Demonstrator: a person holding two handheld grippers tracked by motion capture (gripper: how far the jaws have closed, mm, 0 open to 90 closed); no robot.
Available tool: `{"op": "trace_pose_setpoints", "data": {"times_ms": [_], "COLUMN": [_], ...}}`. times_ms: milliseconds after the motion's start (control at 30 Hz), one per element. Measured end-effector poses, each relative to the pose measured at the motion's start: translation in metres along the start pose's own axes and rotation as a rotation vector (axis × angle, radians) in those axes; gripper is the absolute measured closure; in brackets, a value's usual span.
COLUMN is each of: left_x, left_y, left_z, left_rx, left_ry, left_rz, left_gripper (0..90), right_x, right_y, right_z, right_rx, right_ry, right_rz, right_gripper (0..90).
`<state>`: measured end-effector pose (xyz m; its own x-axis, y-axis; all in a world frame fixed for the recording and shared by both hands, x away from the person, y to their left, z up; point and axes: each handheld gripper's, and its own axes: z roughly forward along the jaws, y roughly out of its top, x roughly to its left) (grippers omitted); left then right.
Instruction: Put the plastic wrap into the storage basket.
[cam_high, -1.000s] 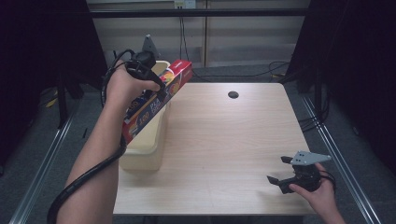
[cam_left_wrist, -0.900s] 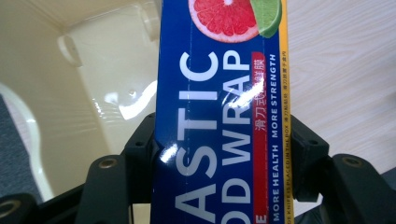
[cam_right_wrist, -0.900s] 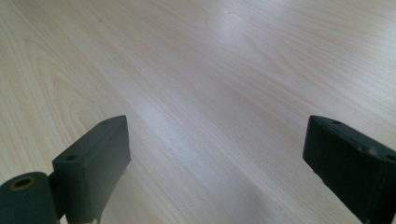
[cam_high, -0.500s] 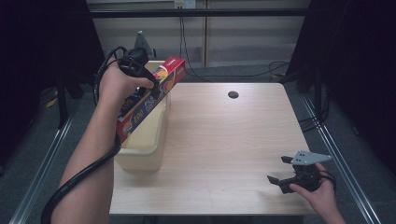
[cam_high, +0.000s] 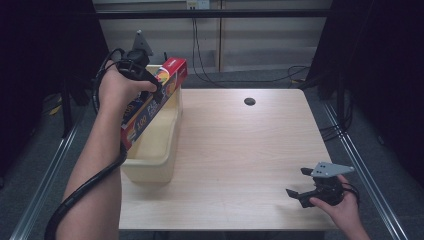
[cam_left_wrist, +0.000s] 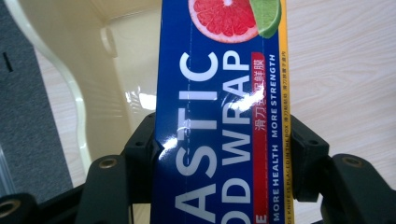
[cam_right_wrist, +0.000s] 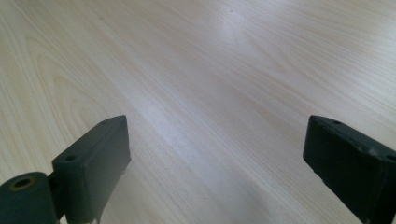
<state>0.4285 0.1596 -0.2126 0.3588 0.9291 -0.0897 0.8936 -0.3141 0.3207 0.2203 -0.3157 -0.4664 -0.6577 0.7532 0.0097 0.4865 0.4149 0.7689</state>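
Note:
A long plastic wrap box (cam_high: 152, 102), red and blue with fruit pictures, hangs tilted over the cream plastic bin (cam_high: 150, 160) at the table's left edge. My left gripper (cam_high: 150, 85) is shut on it, jaws pressing both long sides of the plastic wrap box (cam_left_wrist: 222, 116); the bin's inside (cam_left_wrist: 116, 56) lies below it. My right gripper (cam_high: 299, 182) rests low over the table near the front right corner, open, with bare wood between its jaws (cam_right_wrist: 215, 158).
The light wooden table (cam_high: 240, 150) has a dark round hole (cam_high: 249, 101) near its far edge. Cables lie on the floor beyond the table. Metal rails run along both sides.
My left gripper has carried the plastic wrap box leftward and slightly up over the bin. The right gripper has stayed still.

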Motion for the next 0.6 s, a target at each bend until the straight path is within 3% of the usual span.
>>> {"op": "trace_pose_setpoints", "data": {"times_ms": [600], "left_x": [0.012], "left_y": [-0.015], "left_z": [0.007], "left_rx": [-0.005], "left_ry": [0.031], "left_rz": [-0.083], "left_gripper": [40.8], "right_x": [-0.001], "right_y": [-0.001], "right_z": [-0.002], "right_rx": [-0.002], "right_ry": [-0.007], "right_rz": [0.003], "right_gripper": [7.1]}}
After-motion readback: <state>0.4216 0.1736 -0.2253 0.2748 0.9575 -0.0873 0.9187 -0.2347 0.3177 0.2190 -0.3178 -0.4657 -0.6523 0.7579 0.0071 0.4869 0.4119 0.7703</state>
